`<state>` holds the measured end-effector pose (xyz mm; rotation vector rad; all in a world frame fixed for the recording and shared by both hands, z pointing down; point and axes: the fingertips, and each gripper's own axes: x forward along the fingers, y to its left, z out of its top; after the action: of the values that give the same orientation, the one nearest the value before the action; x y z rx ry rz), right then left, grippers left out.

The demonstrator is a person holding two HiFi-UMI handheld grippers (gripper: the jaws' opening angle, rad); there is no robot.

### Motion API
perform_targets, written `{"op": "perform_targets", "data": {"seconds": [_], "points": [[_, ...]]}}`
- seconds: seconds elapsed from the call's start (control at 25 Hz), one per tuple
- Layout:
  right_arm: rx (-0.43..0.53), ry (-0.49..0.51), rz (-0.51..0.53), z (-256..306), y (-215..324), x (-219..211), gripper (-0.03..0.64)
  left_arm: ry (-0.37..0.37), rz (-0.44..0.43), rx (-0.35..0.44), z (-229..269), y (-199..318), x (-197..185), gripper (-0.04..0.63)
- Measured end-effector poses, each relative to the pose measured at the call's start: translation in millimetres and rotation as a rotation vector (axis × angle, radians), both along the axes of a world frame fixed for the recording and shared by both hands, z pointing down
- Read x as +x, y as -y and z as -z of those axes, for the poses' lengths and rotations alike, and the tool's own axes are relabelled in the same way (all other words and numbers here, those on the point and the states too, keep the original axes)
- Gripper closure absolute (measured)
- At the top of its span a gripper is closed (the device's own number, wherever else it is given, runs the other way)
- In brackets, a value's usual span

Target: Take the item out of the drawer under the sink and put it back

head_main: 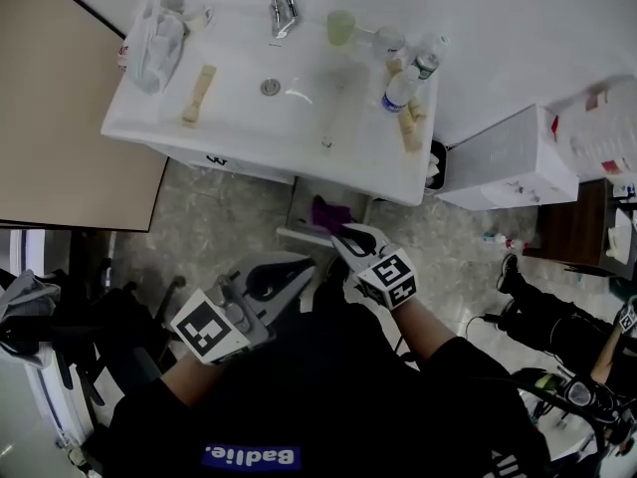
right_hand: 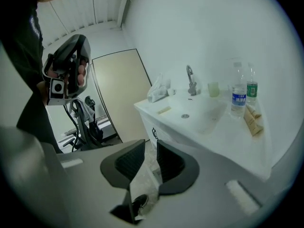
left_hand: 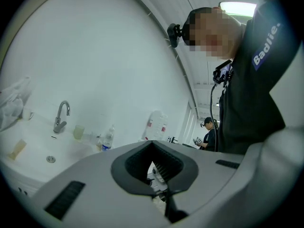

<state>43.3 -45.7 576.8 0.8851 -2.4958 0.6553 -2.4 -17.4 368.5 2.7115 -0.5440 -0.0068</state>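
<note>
In the head view the white drawer [head_main: 302,233] under the sink [head_main: 239,127] stands pulled out, with a purple item [head_main: 330,212] lying in it. My right gripper [head_main: 344,235] hovers just in front of the drawer, close to the purple item. Its jaws [right_hand: 150,144] are a little apart with nothing between them. My left gripper [head_main: 303,265] hangs lower left of the drawer, away from it. Its tips [left_hand: 152,142] meet and it holds nothing.
On the sink top are a faucet [head_main: 283,6], a green cup [head_main: 340,26], bottles [head_main: 402,88], a plastic bag [head_main: 154,38] and a wooden brush [head_main: 199,93]. A black bin [head_main: 435,165] and a white box [head_main: 518,157] stand right of it. Another person [head_main: 542,312] crouches at the right.
</note>
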Motion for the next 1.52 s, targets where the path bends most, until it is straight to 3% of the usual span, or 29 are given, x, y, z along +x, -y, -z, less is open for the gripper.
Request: {"op": "perform_targets", "data": {"seconds": [0.52, 0.88, 1.2, 1.52], "points": [[-0.178, -0.138, 0.036, -114, 17, 7, 0.509, 0.021, 0.06, -0.021, -12, 9, 0, 0.606], [-0.278, -0.328, 0.137, -211, 37, -1, 0.477, 0.052, 0.091, -0.059, -34, 17, -21, 0.607], [-0.34, -0.498, 0.249, -288, 45, -8, 0.458, 0.061, 0.133, -0.091, -47, 25, -41, 0.606], [-0.371, -0.594, 0.264, -327, 52, -7, 0.457, 0.083, 0.173, -0.118, -63, 29, -60, 0.607]]}}
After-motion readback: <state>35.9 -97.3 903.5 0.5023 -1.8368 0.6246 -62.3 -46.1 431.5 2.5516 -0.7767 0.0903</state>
